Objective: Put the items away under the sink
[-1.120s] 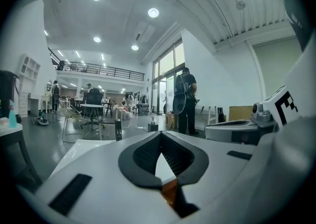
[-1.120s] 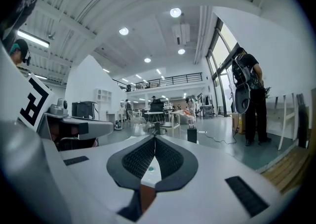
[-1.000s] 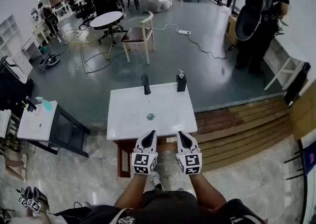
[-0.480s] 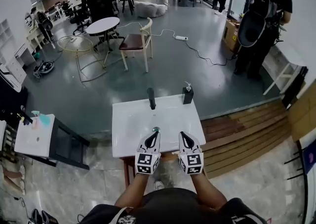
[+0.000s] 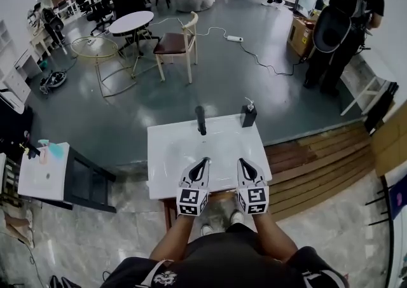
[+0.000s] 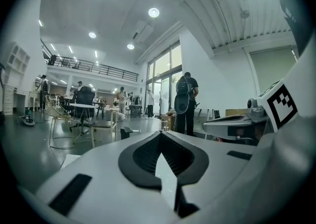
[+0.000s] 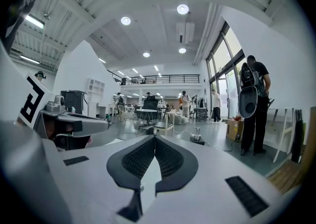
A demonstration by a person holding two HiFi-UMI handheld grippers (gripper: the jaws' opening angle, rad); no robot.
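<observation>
Sink (image 5: 168, 153) is standing directly ahead, with the left gripper (image 5: 201, 164) and right gripper (image 5: 243, 164) hovering side by side over its near edge. Both jaw pairs are pressing closed and empty, likely because no item is being carried yet.

Left gripper (image 5: 204, 161) and right gripper (image 5: 241, 162): white shells, black ribbed pads; behind the pads, a black-and-white marker cube (image 5: 192, 201). Black shirt (image 5: 219, 260), white shoes (image 5: 236, 217).
</observation>
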